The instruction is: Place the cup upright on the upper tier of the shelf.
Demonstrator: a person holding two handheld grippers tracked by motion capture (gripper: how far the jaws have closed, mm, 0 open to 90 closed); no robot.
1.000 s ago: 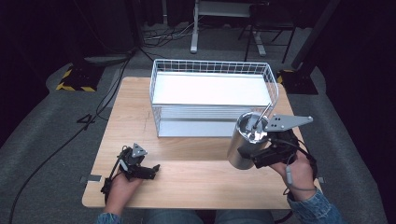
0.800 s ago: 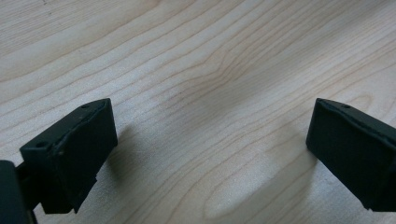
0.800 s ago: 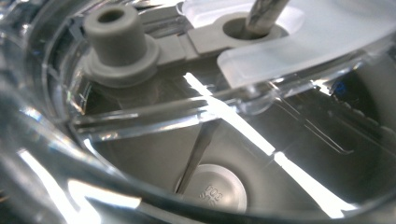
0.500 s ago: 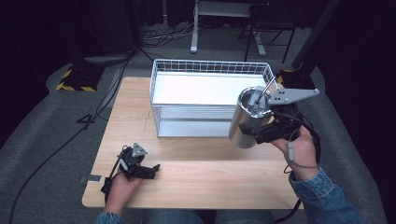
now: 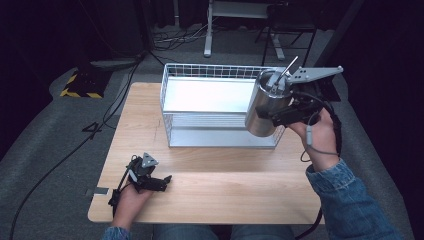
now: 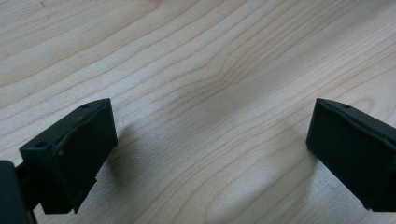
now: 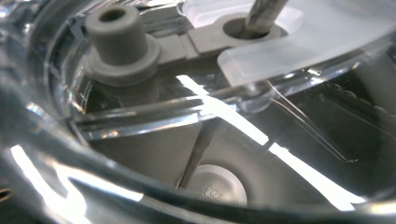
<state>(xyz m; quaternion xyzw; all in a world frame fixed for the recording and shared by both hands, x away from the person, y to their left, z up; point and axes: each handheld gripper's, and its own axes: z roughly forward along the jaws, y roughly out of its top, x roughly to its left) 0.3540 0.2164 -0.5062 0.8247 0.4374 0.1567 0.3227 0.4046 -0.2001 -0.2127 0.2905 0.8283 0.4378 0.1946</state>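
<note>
High view: right gripper (image 5: 280, 111) clamped on steel tumbler (image 5: 265, 107), held in air over wire basket (image 5: 215, 107) right end, straw (image 5: 285, 70) sticking out top. Left gripper (image 5: 150, 181) sat on table (image 5: 225, 190). Left gripper view: jaws wide apart, nothing btwn. Right gripper view: tumbler lid (image 7: 196, 70) close up.

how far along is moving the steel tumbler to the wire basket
Done: the right gripper has the steel tumbler gripped and lifted off the table. In hand: it hangs at the wire basket's right front corner. Left: lowering it inside and releasing. The left gripper rests open on the table.
</note>
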